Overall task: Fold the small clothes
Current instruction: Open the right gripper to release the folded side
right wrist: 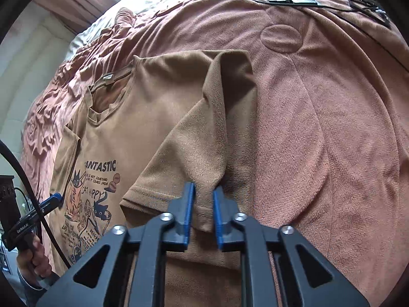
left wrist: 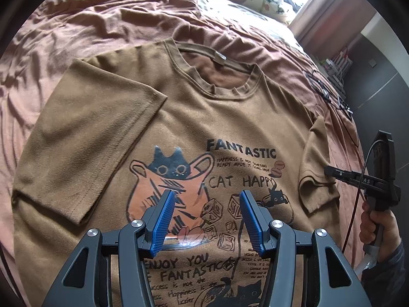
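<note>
Brown t-shirt (left wrist: 179,117) sleeve (right wrist: 204,153) pinched in right gripper (right wrist: 204,204), lower centre; shirt body runs left. Left gripper (left wrist: 207,220) half-open, empty, over print.

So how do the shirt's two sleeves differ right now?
The left sleeve lies flat, folded in over the t-shirt; nothing touches it. The right sleeve is bunched and creased, pinched at its hem by the right hand-held gripper. Both are short, in the same brown fabric.
</note>
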A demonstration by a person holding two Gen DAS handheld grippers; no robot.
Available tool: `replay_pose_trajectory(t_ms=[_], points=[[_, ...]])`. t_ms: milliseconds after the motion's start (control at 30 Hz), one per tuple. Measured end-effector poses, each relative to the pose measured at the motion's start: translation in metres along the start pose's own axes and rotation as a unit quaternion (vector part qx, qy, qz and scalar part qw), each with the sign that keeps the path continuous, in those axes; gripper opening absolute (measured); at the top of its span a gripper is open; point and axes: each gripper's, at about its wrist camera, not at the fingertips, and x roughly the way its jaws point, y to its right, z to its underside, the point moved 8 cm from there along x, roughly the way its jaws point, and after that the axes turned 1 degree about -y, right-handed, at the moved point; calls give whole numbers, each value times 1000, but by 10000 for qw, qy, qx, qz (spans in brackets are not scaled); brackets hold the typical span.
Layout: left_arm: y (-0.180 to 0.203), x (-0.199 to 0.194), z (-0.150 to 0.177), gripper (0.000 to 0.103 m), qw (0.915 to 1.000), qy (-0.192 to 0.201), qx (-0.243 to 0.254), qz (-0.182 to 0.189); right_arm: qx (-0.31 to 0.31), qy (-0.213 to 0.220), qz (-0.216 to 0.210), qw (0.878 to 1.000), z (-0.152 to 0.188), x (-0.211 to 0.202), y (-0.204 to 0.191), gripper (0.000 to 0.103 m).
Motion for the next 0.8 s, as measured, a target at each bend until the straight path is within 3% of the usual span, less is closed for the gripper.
replay_pose_trajectory(t_ms=[67,367,800], points=[[-5,-5,5,55,9998,92,-168,64,-138,38,44,9999,-2,-3,-8,4],[-41,-17,20,55,9976,229,-661,1,-828,77,504,9953,-13,-22,-42,2],[-89,-45,26,55,9961,347,-768,-277,-628,97,200,9978,-46,12,-72,2]])
